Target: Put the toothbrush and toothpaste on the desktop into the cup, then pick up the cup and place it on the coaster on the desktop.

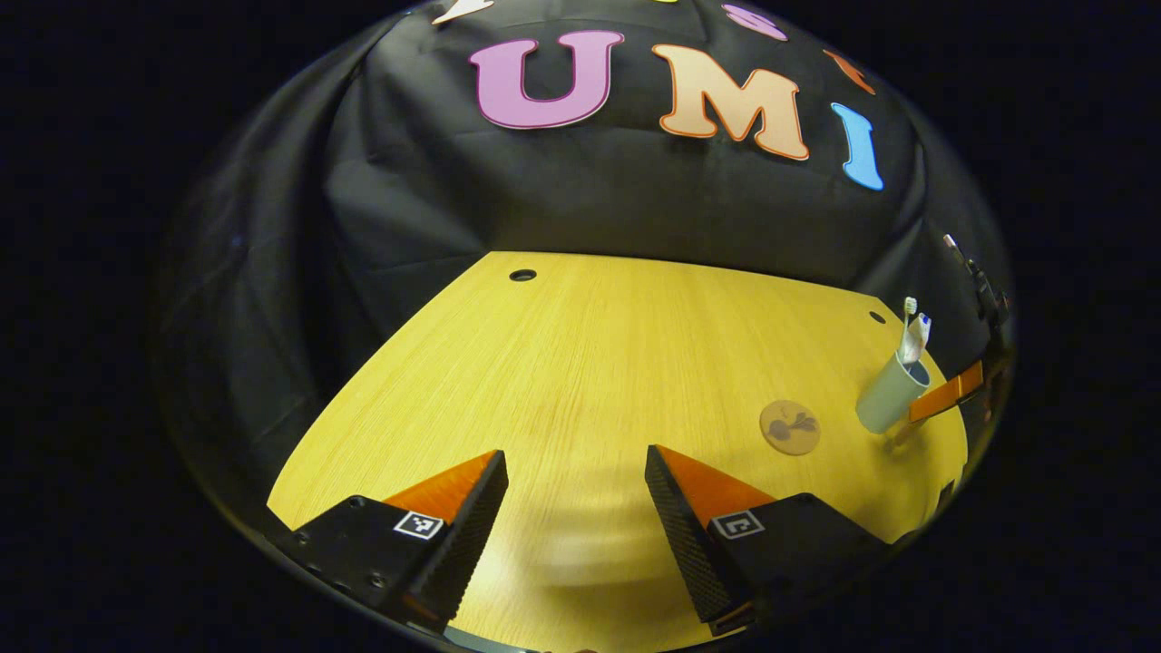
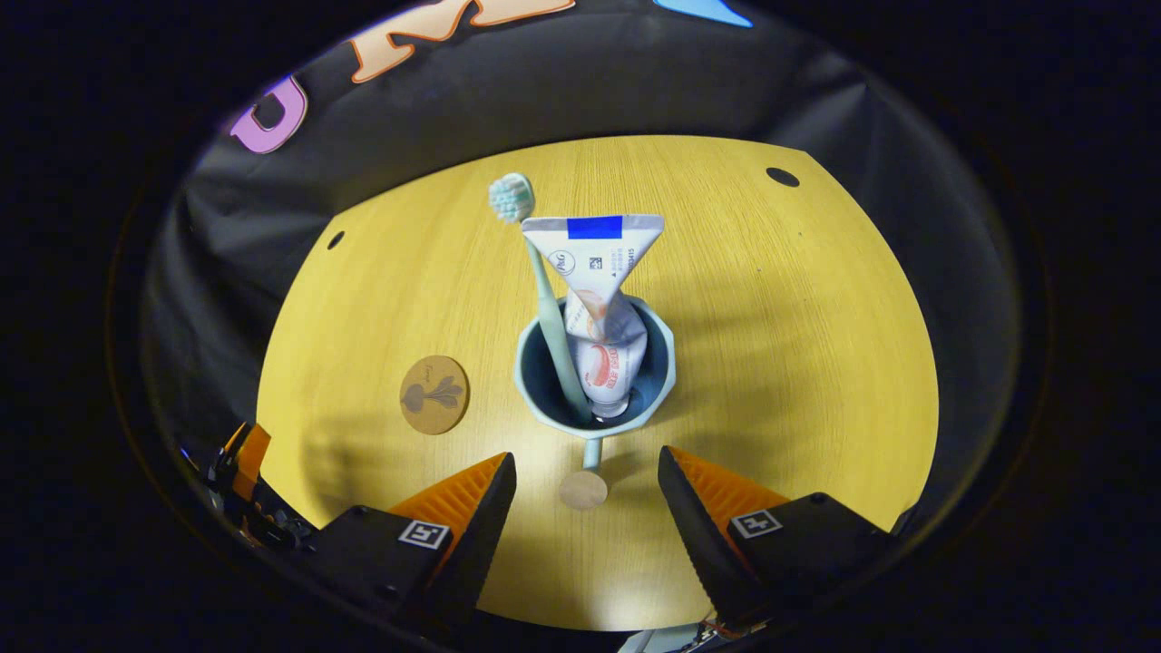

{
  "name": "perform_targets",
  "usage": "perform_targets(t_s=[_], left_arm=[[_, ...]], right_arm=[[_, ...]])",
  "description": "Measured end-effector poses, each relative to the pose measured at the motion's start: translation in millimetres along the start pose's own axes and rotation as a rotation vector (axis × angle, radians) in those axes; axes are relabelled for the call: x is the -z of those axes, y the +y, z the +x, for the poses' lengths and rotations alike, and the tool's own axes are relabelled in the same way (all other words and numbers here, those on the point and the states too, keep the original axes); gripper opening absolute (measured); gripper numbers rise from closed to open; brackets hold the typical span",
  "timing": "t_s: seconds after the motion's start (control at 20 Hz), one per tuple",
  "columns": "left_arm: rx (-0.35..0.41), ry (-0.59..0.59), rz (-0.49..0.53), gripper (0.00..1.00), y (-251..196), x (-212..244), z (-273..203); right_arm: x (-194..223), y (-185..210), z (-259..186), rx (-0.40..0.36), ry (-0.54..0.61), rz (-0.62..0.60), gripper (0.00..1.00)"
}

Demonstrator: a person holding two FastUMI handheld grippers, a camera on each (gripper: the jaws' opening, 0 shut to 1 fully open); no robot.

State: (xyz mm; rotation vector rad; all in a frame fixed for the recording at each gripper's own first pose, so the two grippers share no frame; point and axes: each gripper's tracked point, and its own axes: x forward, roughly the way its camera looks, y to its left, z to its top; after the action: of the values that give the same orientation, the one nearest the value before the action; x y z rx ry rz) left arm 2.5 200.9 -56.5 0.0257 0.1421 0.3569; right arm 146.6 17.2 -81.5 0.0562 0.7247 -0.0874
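Observation:
A pale green cup (image 2: 667, 363) stands on the yellow wooden table (image 2: 798, 363), with a green toothbrush (image 2: 549, 308) and a white toothpaste tube (image 2: 599, 263) upright inside it. The cup's handle with its round end (image 2: 582, 490) points at my right gripper (image 2: 585, 481), which is open and has the handle end between its fingertips without touching it. A round brown coaster (image 2: 434, 394) lies bare to the cup's left. In the left gripper view the cup (image 1: 892, 394) is far right beside the coaster (image 1: 789, 427). My left gripper (image 1: 576, 453) is open above bare table.
The table (image 1: 562, 363) has small round holes (image 1: 522, 275) near its back edge. Black cloth walls close in behind and on both sides. The left gripper's body (image 2: 245, 453) shows at the lower left of the right gripper view.

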Motion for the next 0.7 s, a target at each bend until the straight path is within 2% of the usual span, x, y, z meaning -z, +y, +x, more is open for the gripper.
perform_targets(t_s=[0.05,0.1,0.15,0.2,0.25,0.3,0.35,0.4,0.45,0.5,0.55,0.6,0.7], left_arm=[[-0.005,0.004,-0.009,0.91,4,3,-1],[-0.013,0.013,-0.013,0.91,8,6,-3],[-0.023,0.025,-0.013,0.92,11,10,-3],[-0.03,0.033,-0.014,0.91,15,12,-2],[-0.035,0.039,-0.016,0.91,18,14,-2],[-0.04,0.04,-0.018,0.91,23,14,-2],[-0.045,0.042,-0.019,0.91,25,14,-2],[-0.047,0.049,-0.018,0.91,27,15,-1],[-0.044,0.049,-0.018,0.91,28,14,-1],[-0.039,0.048,-0.019,0.91,25,14,-1],[-0.031,0.05,-0.019,0.91,23,14,-1],[-0.023,0.051,-0.021,0.9,21,14,-1],[-0.006,0.053,-0.031,0.91,11,14,3]], right_arm=[[-1,-1,3,0.013,0.017,-0.006,0.96],[-2,-3,6,0.024,0.037,-0.01,0.88],[-3,-3,8,0.033,0.054,-0.01,0.85],[-3,-4,12,0.04,0.065,-0.008,0.87],[-3,-5,14,0.044,0.076,-0.004,0.84],[-2,-7,16,0.054,0.086,0.001,0.69],[-2,-9,18,0.068,0.094,0.004,0.83],[-1,-10,21,0.077,0.102,0.003,0.74],[-1,-10,22,0.083,0.107,0.0,0.73],[-2,-11,22,0.085,0.109,-0.001,0.65],[-1,-10,25,0.084,0.118,0.001,0.65],[-2,-10,27,0.087,0.119,0.005,0.6],[1,-13,30,0.086,0.135,0.02,0.45]])
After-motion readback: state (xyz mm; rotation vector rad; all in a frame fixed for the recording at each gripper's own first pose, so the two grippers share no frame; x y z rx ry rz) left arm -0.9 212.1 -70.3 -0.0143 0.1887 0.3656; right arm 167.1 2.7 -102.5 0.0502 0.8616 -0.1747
